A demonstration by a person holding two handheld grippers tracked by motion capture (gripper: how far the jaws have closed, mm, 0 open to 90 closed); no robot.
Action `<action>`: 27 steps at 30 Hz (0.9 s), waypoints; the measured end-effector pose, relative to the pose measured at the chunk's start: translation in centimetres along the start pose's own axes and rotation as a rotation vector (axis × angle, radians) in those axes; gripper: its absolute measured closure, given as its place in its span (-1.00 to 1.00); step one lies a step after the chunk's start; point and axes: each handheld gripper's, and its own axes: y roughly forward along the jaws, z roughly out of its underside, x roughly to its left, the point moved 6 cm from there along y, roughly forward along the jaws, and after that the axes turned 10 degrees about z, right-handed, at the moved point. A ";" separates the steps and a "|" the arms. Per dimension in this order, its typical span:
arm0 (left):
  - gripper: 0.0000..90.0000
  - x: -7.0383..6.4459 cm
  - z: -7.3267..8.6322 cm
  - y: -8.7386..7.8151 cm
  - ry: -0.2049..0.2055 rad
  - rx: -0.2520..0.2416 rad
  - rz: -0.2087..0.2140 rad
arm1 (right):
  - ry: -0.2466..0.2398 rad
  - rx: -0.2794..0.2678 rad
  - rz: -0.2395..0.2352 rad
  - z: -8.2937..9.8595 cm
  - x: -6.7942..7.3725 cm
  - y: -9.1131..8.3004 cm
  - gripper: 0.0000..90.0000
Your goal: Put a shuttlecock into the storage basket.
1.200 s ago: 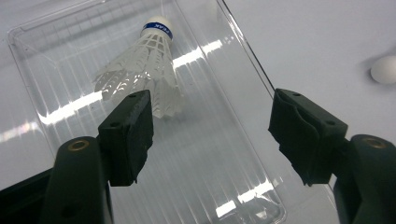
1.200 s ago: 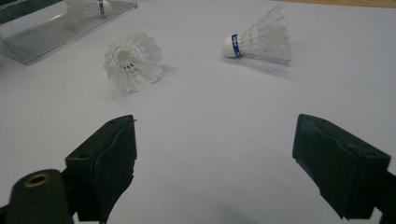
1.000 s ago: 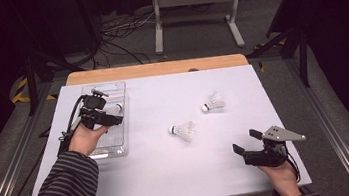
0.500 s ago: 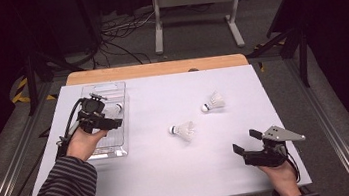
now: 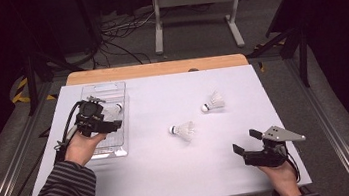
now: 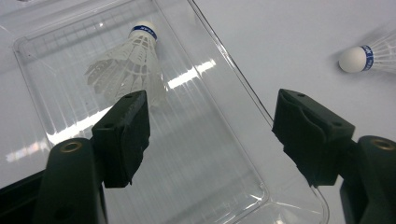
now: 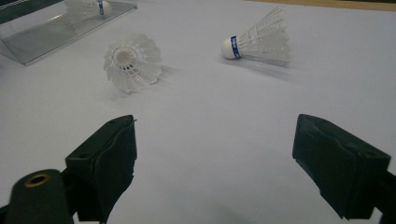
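Observation:
A clear plastic tray lies at the table's left, and one white shuttlecock rests inside it. My left gripper hovers over the tray, open and holding nothing. In the left gripper view the gripper stands wide above the tray floor, with the shuttlecock just beyond its left jaw. Two more shuttlecocks lie on the white table: one at the middle, one farther right. My right gripper rests open near the front right; in its own view both shuttlecocks lie ahead.
The white table top ends in a wooden strip at the far edge. Cables and a metal stand sit on the dark floor beyond. The tray appears at the right gripper view's top left.
My left gripper has drawn back slightly toward the person over the tray, while the shuttlecock stays in the tray. The right gripper has not moved.

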 end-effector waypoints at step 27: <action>-0.39 -0.5 1.9 -2.0 0.014 -0.092 0.017 | -0.010 0.000 0.015 0.0 0.0 0.0 -0.68</action>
